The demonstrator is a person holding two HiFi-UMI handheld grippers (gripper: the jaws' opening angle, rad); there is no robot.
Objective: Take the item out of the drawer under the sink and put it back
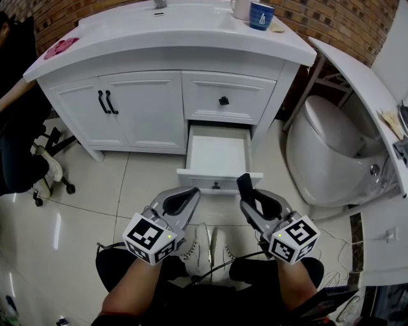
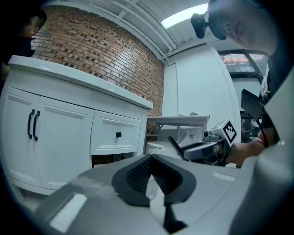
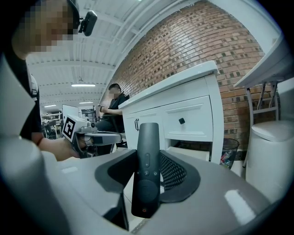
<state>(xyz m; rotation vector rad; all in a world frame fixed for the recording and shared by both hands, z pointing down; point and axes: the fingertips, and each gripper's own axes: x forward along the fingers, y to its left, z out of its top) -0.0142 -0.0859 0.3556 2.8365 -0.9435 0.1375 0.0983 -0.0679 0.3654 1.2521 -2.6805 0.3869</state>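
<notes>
The white vanity's lower drawer (image 1: 217, 155) stands pulled out, and its inside looks bare. A long black remote control (image 1: 245, 185) stands upright in my right gripper (image 1: 256, 202), which is shut on it just in front of the drawer's front panel. In the right gripper view the remote (image 3: 146, 165) sits between the pads with its buttons facing the camera. My left gripper (image 1: 181, 202) hovers beside it to the left, shut with nothing in it. The left gripper view shows the ribbed pads (image 2: 138, 174) meeting at the tip.
The upper drawer (image 1: 223, 100) and cabinet doors (image 1: 105, 102) are closed. A toilet (image 1: 331, 153) stands to the right of the vanity. A blue cup (image 1: 261, 15) and a pink cloth (image 1: 60, 46) lie on the counter. A person on a wheeled chair (image 1: 44, 172) sits at the left.
</notes>
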